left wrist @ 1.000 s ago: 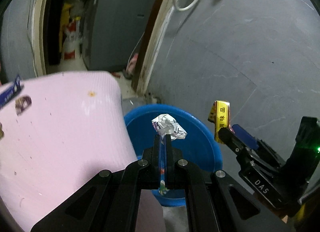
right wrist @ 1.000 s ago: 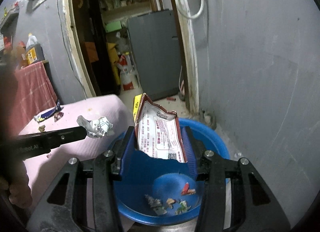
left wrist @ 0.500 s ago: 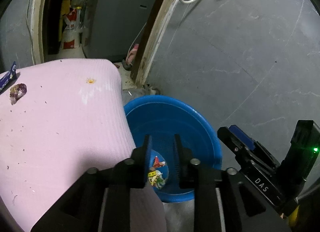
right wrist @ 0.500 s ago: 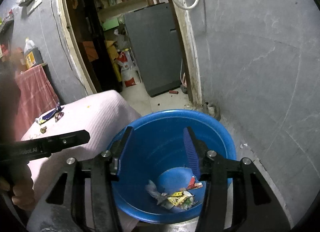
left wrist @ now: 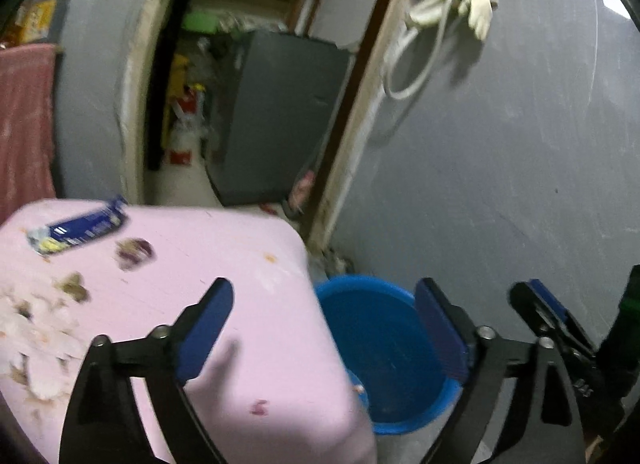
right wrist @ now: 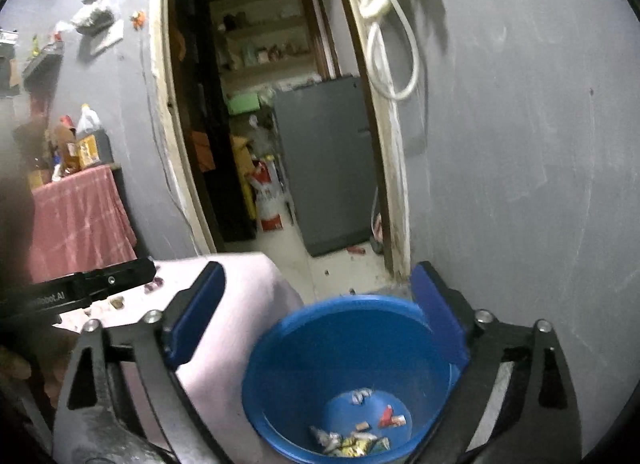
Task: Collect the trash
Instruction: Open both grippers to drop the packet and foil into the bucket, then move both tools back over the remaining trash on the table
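Observation:
A blue bucket (right wrist: 352, 368) stands on the floor beside a pink table (left wrist: 248, 304); wrappers (right wrist: 352, 440) lie in its bottom. It also shows in the left wrist view (left wrist: 380, 344). My left gripper (left wrist: 324, 328) is open and empty, above the table's right edge and the bucket. My right gripper (right wrist: 316, 312) is open and empty above the bucket. On the table lie a blue wrapper (left wrist: 80, 230), a purple scrap (left wrist: 134, 252) and pale crumpled trash (left wrist: 36, 336) at the left.
A grey wall (right wrist: 520, 184) rises right behind the bucket. A doorway (right wrist: 256, 144) with a grey fridge (right wrist: 328, 168) opens behind the table. A red-clothed stand (right wrist: 80, 220) is at the left. The right gripper's body (left wrist: 568, 348) is at the left wrist view's right edge.
Both grippers let their trash fall into the bucket, opened wide, and have since lifted and pulled back. The left one has swung toward the table, bringing more table trash into view.

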Available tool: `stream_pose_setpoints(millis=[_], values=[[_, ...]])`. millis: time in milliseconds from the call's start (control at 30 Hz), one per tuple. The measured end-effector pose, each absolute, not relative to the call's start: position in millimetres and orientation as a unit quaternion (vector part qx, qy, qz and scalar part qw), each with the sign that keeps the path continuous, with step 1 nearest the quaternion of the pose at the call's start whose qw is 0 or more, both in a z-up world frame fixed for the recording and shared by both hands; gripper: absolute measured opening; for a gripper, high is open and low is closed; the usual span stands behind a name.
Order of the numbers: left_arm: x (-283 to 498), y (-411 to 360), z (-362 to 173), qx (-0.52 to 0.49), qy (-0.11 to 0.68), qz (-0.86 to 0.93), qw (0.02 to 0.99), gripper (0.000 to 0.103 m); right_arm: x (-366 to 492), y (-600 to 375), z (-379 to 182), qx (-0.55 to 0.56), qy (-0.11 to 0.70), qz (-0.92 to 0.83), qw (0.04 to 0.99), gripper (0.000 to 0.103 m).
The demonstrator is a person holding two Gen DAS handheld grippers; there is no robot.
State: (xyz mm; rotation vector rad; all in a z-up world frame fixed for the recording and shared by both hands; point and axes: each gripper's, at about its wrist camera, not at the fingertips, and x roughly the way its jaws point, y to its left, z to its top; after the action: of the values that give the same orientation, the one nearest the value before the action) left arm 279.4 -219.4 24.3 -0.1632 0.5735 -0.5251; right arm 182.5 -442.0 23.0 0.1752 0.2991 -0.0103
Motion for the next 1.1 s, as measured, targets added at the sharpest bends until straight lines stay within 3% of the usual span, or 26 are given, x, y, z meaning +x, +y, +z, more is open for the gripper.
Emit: stream_pose_setpoints(millis=[100, 500, 1100], values=[[275, -200, 35, -0.085, 0.260, -0.236, 0.933, 0.096, 179, -432, 34, 0.082, 0.130, 0.002, 0.988, 0.103], [245, -117, 55, -0.095, 0.209, -0.152, 0.961, 0.101, 174, -377, 67, 0.055, 0.079, 0.045, 0.994, 0.103], [256, 6, 48, -0.091, 0.184, -0.038, 0.978, 0.101, 223, -276, 63, 0.017, 0.082, 0.133, 0.988, 0.103]])
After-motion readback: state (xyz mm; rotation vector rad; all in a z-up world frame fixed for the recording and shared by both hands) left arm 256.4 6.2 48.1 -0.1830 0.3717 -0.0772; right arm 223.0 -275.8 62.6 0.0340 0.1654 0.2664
